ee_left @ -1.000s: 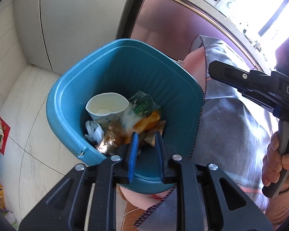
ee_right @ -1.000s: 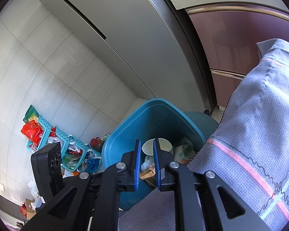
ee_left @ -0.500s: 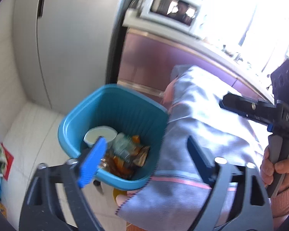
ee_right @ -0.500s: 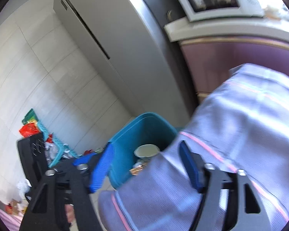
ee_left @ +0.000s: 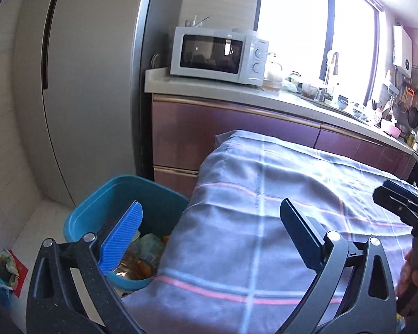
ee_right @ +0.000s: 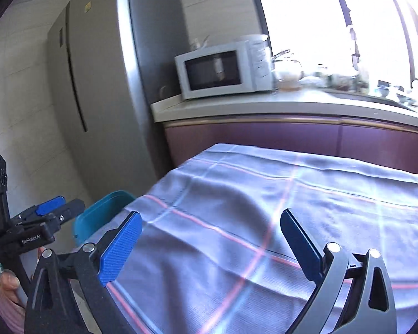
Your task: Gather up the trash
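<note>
**Grippers empty, trash is in the bin**

Both grippers are spread wide right now with nothing in them. Left gripper (ee_left: 209, 231) hangs over the edge of the table, right gripper (ee_right: 210, 240) over the middle of it, and both sets of jaws have just been opening.

Progress looks pretty far along to me. The blue bin (ee_left: 103, 203) sits on the floor just beside the table's corner, next to the fridge (ee_left: 92, 83), and it's got a crumpled pile of wrappers (ee_left: 142, 253) in the bottom, shiny orange and greenish stuff. The grey plaid tablecloth (ee_right: 264, 194) shows no litter on the part I can see. Only leftover I can spot is some colourful clutter (ee_left: 2, 261) on the floor, far left, too small to identify.
</note>
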A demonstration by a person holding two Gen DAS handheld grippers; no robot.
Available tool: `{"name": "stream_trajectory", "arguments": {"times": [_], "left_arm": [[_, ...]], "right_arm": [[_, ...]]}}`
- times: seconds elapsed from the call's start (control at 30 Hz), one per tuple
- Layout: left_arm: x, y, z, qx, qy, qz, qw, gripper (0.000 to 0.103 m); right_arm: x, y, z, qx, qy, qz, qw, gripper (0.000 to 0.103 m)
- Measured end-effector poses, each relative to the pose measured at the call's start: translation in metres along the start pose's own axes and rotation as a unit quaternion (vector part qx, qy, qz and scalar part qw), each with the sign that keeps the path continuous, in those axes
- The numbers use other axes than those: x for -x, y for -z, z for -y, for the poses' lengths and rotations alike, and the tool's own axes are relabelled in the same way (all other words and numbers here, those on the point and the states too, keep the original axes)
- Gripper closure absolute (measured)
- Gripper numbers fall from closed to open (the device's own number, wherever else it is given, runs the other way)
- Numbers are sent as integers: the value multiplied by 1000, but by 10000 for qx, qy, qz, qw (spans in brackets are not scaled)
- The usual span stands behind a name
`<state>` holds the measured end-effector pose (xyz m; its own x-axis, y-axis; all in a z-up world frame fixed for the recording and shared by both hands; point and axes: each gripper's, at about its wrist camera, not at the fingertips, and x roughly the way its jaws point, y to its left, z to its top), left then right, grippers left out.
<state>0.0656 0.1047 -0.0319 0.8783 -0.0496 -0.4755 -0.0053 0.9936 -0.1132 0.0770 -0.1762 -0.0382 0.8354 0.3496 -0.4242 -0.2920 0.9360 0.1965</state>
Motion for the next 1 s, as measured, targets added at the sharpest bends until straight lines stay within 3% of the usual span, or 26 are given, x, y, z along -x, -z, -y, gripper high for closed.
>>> {"name": "stream_trajectory", "arguments": {"times": [0.43,1.0], "left_arm": [[25,1,73,-496,-110,750,9959,6],[45,13,91,-639,-44,1089,9920,6]], "right_arm": [[66,29,58,-194,1079,731,9913,7],[101,39,62,-215,1427,1199,9822,7]]}}
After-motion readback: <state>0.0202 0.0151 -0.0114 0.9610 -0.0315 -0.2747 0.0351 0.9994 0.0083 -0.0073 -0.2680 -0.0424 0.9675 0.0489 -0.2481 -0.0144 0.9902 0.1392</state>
